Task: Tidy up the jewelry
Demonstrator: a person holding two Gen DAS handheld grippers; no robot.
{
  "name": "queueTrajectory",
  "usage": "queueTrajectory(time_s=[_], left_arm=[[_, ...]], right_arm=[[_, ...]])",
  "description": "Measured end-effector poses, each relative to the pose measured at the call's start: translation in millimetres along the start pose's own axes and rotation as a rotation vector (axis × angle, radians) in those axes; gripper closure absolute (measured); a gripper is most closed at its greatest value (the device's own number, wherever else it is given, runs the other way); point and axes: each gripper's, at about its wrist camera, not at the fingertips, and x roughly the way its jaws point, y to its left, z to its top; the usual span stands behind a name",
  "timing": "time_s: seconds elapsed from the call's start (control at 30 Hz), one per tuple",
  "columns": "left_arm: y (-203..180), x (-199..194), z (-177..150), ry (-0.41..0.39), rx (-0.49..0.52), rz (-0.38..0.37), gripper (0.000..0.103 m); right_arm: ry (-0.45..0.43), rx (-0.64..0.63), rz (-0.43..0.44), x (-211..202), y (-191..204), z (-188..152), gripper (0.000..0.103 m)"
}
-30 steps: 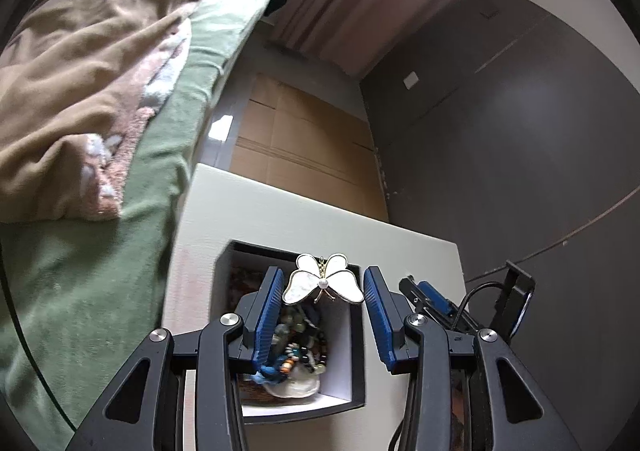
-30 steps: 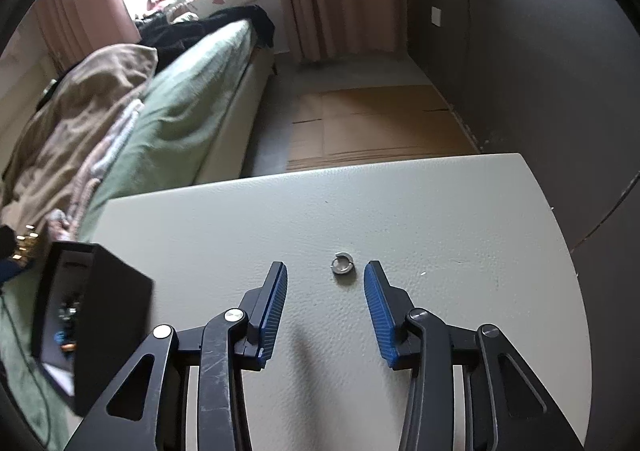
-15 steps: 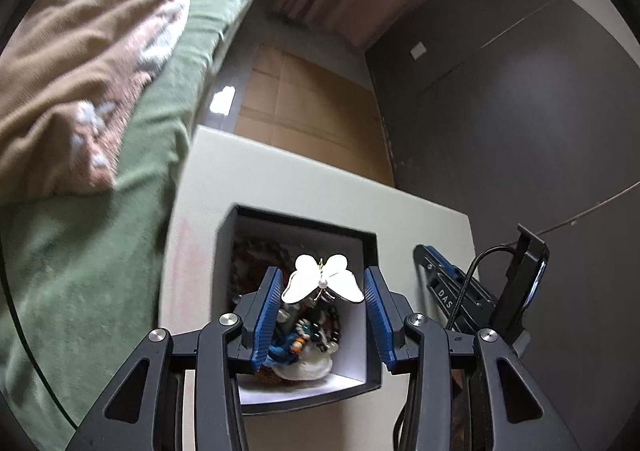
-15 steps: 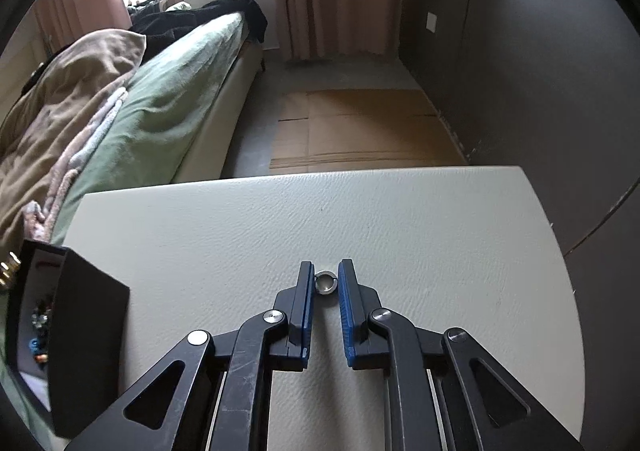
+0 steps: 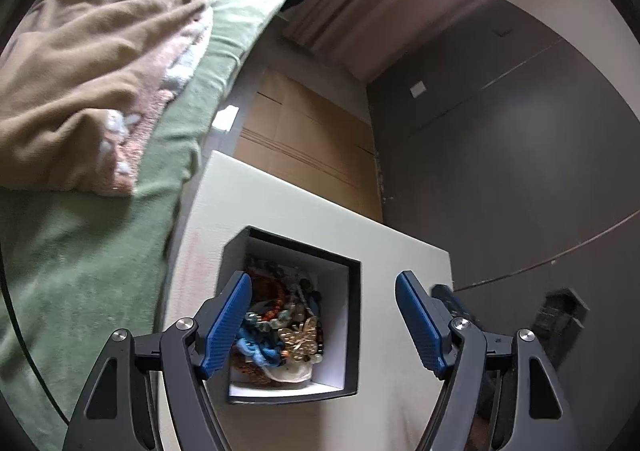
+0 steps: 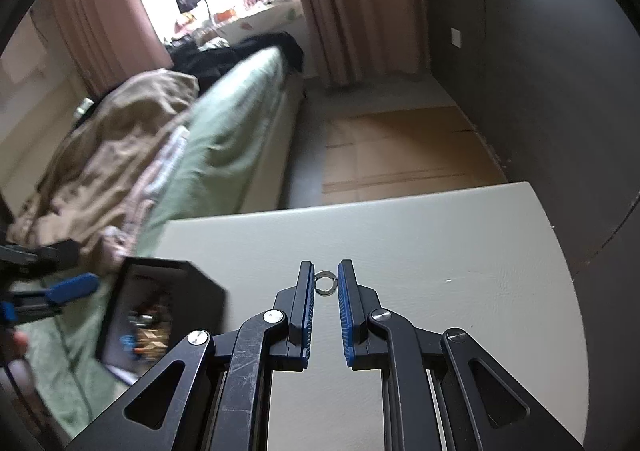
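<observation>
Right tongs pinching ring; left tongs spreading over jewelry box.

Right gripper is clamping a small silver ring between its blue pads, above the white table. Left gripper is opening, nothing between its pads; below and beyond them the butterfly brooch is lying on the beads in the black box.

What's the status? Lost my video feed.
Left claw opening over black jewelry box, nothing between its fingers. Right claw shut on small silver ring, above the table. Nothing in the way.
</observation>
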Motion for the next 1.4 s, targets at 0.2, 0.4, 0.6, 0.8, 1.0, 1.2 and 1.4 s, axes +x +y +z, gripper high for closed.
queueTrajectory(time_s=[0.2,0.4,0.6,0.8,1.0,1.2,1.4], left_arm=[[1.0,-9.1,-2.3,-0.027,0.008,0.020,0.028],[3.7,-24.1,-6.4,-0.056,0.018,0.026,0.028],[13.4,-34.9,-9.3,-0.079,-0.005,0.036,0.028],[19.7,-50.9,-13.7,-0.123,-0.024,0.036,0.028],[17.5,-58.3,-22.8,-0.138,-0.009,0.041,0.027],[8.1,-63.4,-33.1,-0.163,0.033,0.079,0.016],[-7.1,-64.0,-47.1,-0.185,0.124,0.138,0.008]], right_arm=[[-0.021,-0.016,0.115,-15.5,27.6,1.4,0.089],[-0.018,-0.052,0.201,-22.5,60.3,-5.5,0.089],[-0.014,-0.054,0.289,-27.5,85.4,-13.3,0.089],[0.048,-0.026,0.299,-25.2,98.3,-18.3,0.068],[0.029,-0.005,0.264,-37.0,86.2,-23.6,0.020],[-0.015,0.034,0.250,-60.2,66.0,-25.7,0.006],[-0.035,0.067,0.200,-81.1,45.4,-29.8,0.000]])
